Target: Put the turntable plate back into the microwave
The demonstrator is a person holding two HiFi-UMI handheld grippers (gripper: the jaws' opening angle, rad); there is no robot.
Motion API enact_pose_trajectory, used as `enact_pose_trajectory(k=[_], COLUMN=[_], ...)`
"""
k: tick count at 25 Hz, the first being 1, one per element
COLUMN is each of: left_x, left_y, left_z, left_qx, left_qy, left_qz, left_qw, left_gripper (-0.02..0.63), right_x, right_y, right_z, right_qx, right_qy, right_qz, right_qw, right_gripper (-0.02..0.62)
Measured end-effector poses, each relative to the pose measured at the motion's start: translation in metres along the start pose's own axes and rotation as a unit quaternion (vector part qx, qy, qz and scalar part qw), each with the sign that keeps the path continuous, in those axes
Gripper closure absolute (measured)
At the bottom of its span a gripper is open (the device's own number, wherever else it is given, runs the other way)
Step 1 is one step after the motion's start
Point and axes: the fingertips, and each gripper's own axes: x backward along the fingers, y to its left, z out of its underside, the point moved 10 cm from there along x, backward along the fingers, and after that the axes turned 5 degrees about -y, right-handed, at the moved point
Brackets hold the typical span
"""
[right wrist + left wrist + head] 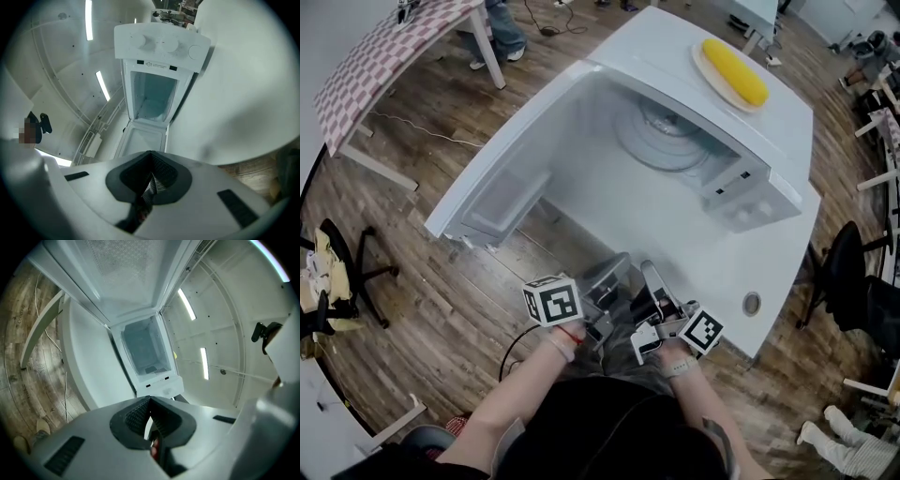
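Your left gripper (149, 405) and right gripper (150, 169) are both clenched on nothing, at the bench's (724, 274) near edge. In the open microwave (649, 39), its top hides the plate's (660, 141) far rim.

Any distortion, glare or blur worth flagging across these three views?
Head view: fisheye bends the edges of the microwave and the white table; light is even, focus sharp. Left gripper view: black corners, ceiling light strips blown out, the left gripper with shut tongs looms large. Right gripper view: same black corners and glaring strips, the right gripper likewise shut and large.
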Motion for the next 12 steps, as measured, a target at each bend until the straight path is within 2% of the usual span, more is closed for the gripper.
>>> enact_pose_trajectory(k=[12], left_x=[0.044], left_y=[-0.009], left_z=[0.016], left_qx=[0.009], left_qy=[-0.021], left_qz=[-0.014], left_qw=[0.9996], left_gripper=[0.595], right_x=[0.023], right_y=[0.015], right_z=[0.023], right_qx=[0.006], right_qy=[0.019], right_qz=[0.002], right_qw=[1.000], right_gripper=[0.575])
